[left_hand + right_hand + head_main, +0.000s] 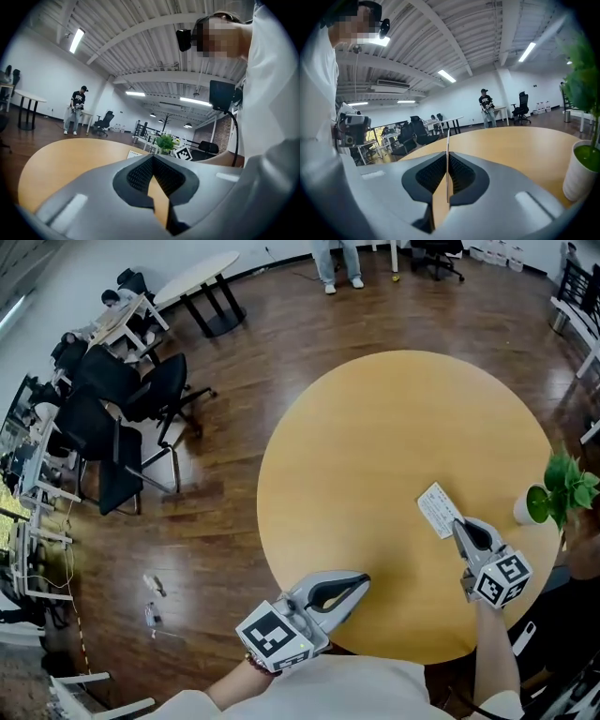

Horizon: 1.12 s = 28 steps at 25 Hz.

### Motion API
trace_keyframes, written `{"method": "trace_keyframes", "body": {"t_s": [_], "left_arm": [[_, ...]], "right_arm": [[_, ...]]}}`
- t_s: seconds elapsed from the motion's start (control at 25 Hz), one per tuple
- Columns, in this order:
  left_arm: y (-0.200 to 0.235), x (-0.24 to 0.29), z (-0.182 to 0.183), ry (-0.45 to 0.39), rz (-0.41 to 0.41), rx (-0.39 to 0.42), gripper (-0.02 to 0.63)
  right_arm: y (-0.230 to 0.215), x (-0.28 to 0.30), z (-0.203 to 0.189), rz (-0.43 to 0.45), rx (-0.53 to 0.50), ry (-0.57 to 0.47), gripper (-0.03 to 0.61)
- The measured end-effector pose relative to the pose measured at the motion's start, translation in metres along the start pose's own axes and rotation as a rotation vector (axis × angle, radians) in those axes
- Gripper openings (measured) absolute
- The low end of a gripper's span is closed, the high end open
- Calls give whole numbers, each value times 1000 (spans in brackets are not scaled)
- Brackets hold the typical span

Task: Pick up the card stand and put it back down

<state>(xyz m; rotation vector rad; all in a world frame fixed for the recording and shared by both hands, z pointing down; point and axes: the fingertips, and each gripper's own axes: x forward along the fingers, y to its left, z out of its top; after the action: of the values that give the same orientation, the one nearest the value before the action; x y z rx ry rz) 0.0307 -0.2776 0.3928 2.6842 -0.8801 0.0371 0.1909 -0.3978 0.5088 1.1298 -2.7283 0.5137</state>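
Observation:
The card stand (437,508) is a thin white printed card over the right side of the round wooden table (375,427). My right gripper (457,522) is shut on its near edge. In the right gripper view the card (448,140) stands edge-on between the closed pads of the right gripper (447,154). My left gripper (366,578) hovers at the table's near edge with its fingers together and nothing in them. From the left gripper (153,156) view the card (135,153) shows beyond the tips, with the right gripper's marker cube (183,153) beside it.
A small potted plant (553,495) in a white pot (581,173) stands at the table's right edge, close to the card. Black office chairs (141,418) and desks are on the wooden floor to the left. A person (337,263) stands far back.

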Motion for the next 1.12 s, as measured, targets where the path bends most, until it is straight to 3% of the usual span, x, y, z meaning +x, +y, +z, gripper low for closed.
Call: {"method": "trace_keyframes", "body": {"t_s": [0.28, 0.56, 0.76, 0.88, 1.12], "left_arm": [[51, 40, -1, 46, 58, -71, 0], [74, 52, -17, 72, 94, -113, 0], [82, 47, -33, 83, 110, -124, 0], [83, 46, -28, 72, 105, -124, 0], [67, 19, -18, 38, 103, -108, 0]], "right_arm": [[-69, 68, -7, 12, 21, 78, 21], [-96, 101, -20, 13, 35, 82, 21], [-99, 112, -35, -31, 33, 61, 36], [-100, 114, -33, -45, 47, 72, 164], [-91, 81, -20, -147, 53, 34, 232]]}}
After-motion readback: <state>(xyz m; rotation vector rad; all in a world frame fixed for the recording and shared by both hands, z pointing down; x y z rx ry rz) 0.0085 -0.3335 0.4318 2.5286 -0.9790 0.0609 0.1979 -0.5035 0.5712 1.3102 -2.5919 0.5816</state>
